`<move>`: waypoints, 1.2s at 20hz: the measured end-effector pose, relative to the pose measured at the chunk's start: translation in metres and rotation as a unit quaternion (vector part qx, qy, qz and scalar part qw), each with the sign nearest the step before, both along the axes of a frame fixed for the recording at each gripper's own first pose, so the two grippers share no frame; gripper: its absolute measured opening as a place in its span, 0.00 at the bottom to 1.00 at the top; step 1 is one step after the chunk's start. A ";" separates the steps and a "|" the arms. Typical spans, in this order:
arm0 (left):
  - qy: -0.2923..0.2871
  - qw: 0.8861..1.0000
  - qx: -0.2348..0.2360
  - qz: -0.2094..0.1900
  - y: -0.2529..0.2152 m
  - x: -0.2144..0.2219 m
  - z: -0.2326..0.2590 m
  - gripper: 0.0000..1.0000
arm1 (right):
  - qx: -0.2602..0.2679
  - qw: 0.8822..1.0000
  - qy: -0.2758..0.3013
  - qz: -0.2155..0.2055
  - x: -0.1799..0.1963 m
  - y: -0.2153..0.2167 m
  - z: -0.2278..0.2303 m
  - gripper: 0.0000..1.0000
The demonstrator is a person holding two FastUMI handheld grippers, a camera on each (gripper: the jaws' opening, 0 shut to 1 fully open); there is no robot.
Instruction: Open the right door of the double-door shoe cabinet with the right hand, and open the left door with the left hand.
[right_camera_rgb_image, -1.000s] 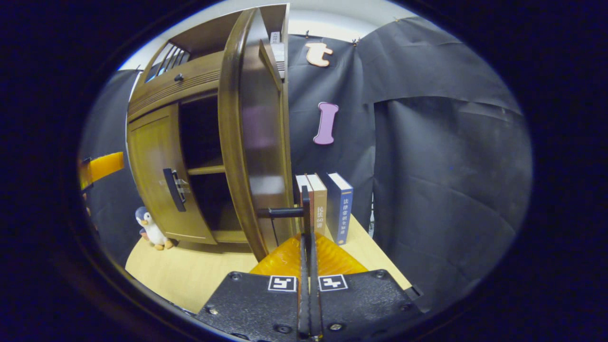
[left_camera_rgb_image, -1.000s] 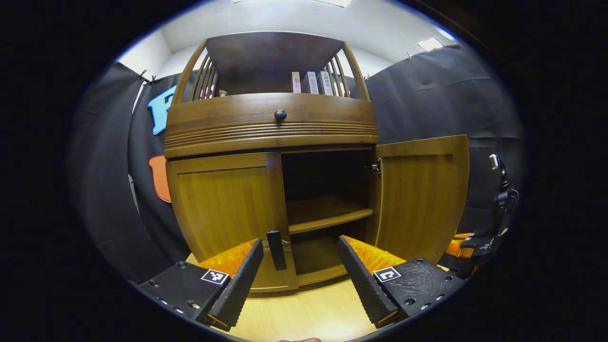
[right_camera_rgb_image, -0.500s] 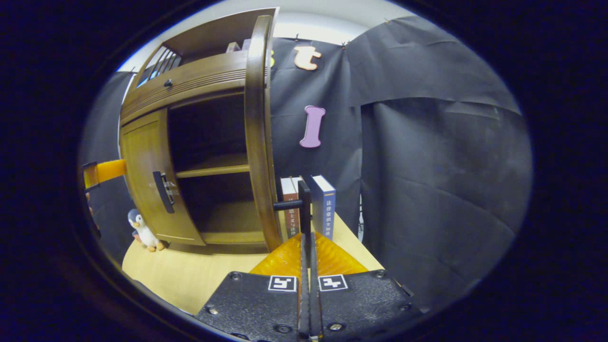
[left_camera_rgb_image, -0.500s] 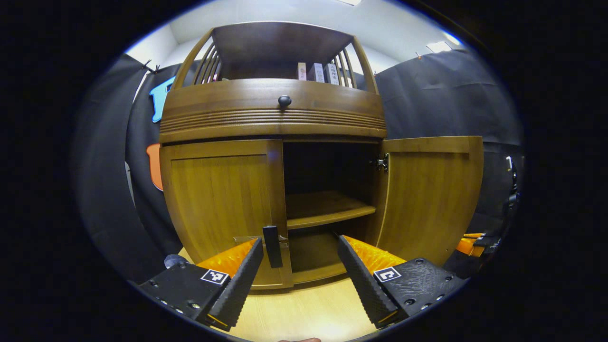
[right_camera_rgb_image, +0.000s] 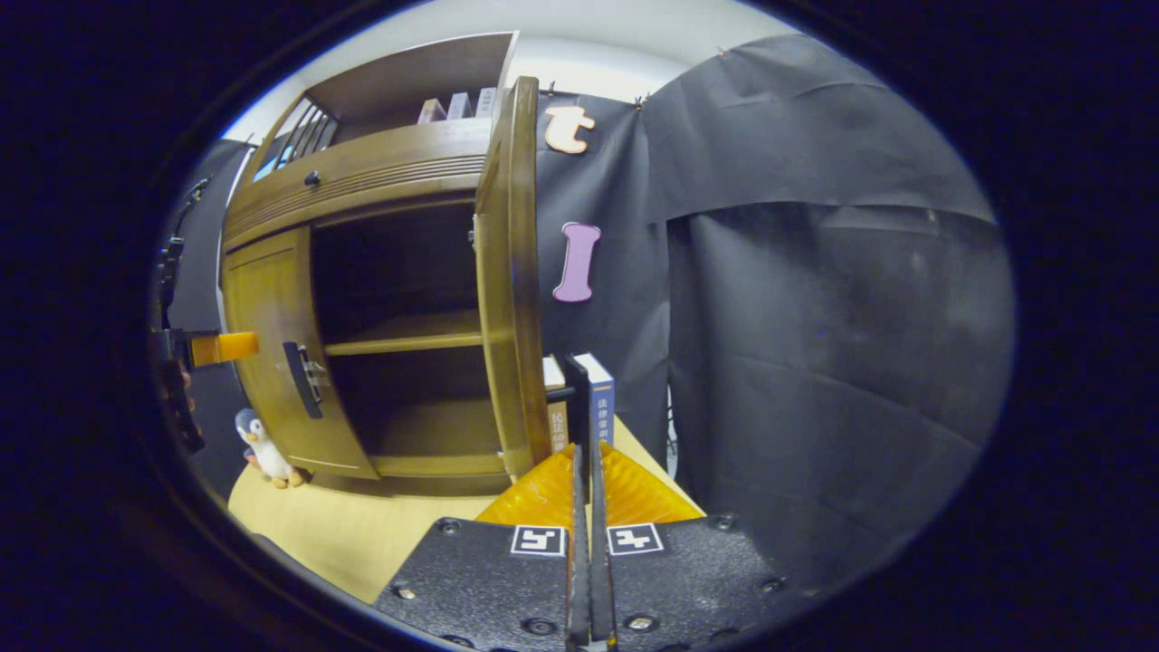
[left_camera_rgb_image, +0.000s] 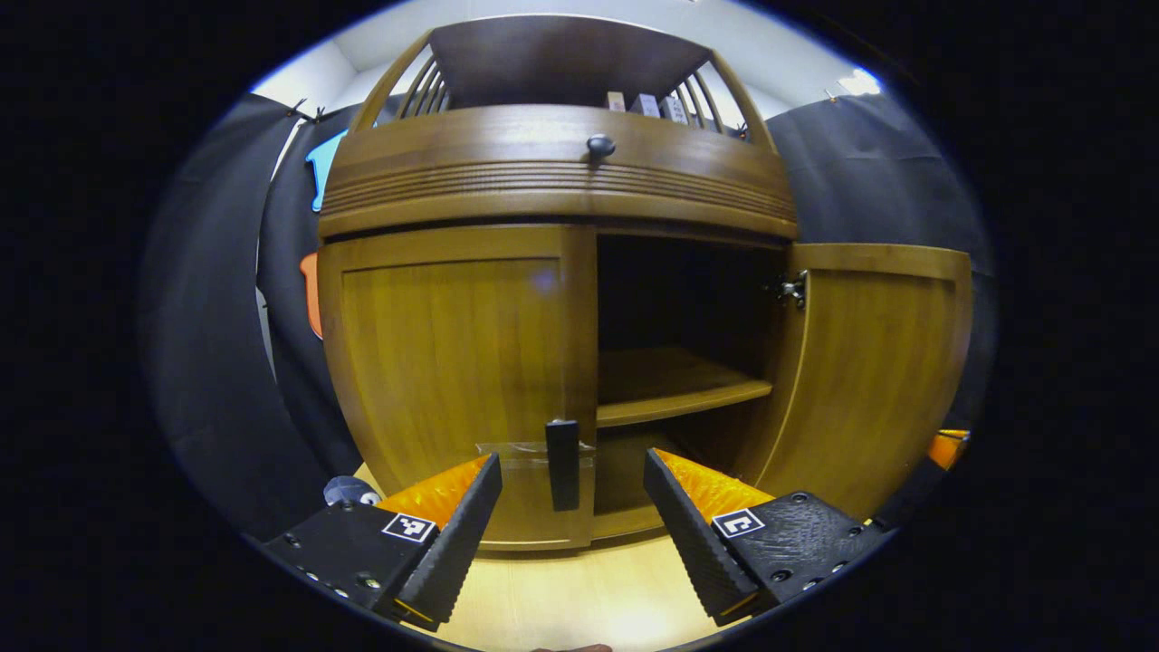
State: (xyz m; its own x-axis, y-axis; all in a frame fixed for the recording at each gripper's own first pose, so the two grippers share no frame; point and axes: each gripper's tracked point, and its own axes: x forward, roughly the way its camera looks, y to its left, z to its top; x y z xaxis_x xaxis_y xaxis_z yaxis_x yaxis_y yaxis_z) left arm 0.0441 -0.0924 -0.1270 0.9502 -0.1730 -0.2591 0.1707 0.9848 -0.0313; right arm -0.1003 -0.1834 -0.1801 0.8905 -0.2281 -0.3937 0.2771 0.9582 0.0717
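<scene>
The shoe cabinet (left_camera_rgb_image: 552, 172) is being seen standing on the pale wood surface (left_camera_rgb_image: 589, 598), taking up most of the left gripper view, and it's also showing at the left of the right gripper view (right_camera_rgb_image: 362, 181). Its right door (left_camera_rgb_image: 869, 362) is being held swung wide, so the dark inside and the shelf (left_camera_rgb_image: 675, 394) are being exposed. In the right gripper view that door (right_camera_rgb_image: 507, 272) is being seen nearly edge-on, standing out toward the camera. The left door (left_camera_rgb_image: 453, 362) is being kept flush with the frame, so it's not opened yet.

The left gripper (left_camera_rgb_image: 572, 516) is being held right in front of the left door, jaws spread wide. The left door's handle (left_camera_rgb_image: 562, 464) is being lined up in the gap between the jaws, a bit closer to the left one, with nothing touching it.

The right gripper (right_camera_rgb_image: 585, 507) is being kept pressed together, jaws narrow, pinched on the right door's handle (right_camera_rgb_image: 579, 398), which is sitting straight ahead of the tips just beside the door's edge.

A few books (right_camera_rgb_image: 593, 398) are being seen upright behind that handle, and a small penguin toy (right_camera_rgb_image: 264, 445) is being seen on the surface beside the cabinet's left corner.
</scene>
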 end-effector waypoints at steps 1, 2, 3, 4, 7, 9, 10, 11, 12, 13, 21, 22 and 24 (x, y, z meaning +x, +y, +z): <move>0.010 1.000 -0.001 0.003 0.004 0.003 -0.006 0.95 | 0.000 1.000 -0.001 0.002 -0.002 0.001 0.002 0.05; 0.018 1.000 -0.001 0.007 0.009 0.007 -0.013 0.92 | 0.001 1.000 -0.003 -0.001 -0.002 -0.001 0.004 0.06; 0.023 1.000 0.000 0.005 0.011 0.010 -0.019 0.90 | 0.003 1.000 -0.006 -0.006 -0.003 -0.004 0.005 0.06; 0.030 1.000 0.002 0.005 0.011 0.016 -0.026 0.90 | 0.004 1.000 -0.009 -0.011 -0.005 -0.007 0.007 0.08; 0.046 0.999 0.008 0.002 0.009 0.030 -0.043 0.92 | 0.010 1.000 -0.020 -0.013 -0.007 -0.007 0.010 0.17; 0.050 0.999 -0.002 -0.003 0.000 0.039 -0.049 0.87 | 0.006 1.000 -0.021 -0.018 -0.012 -0.009 0.011 0.34; 0.045 0.999 -0.004 -0.002 -0.001 0.045 -0.050 0.84 | 0.006 1.000 -0.025 -0.018 -0.012 -0.008 0.011 0.48; 0.041 0.999 -0.003 -0.003 -0.002 0.053 -0.050 0.82 | 0.006 0.999 -0.028 -0.018 -0.014 -0.009 0.015 0.48; 0.035 0.999 -0.003 -0.007 -0.004 0.061 -0.051 0.81 | 0.008 0.999 -0.030 -0.018 -0.016 -0.010 0.015 0.56; 0.037 0.999 -0.001 -0.011 -0.006 0.069 -0.056 0.81 | 0.009 0.999 -0.032 -0.016 -0.018 -0.008 0.016 0.60; 0.048 0.998 0.023 -0.023 -0.005 0.098 -0.088 0.78 | 0.001 1.000 -0.026 -0.005 -0.026 0.003 0.024 0.62; 0.047 0.999 0.024 -0.015 -0.004 0.103 -0.089 0.77 | 0.001 1.000 -0.025 -0.003 -0.027 0.005 0.023 0.60; 0.035 0.999 0.020 -0.015 -0.006 0.109 -0.090 0.62 | 0.001 1.000 -0.024 0.001 -0.026 0.008 0.025 0.59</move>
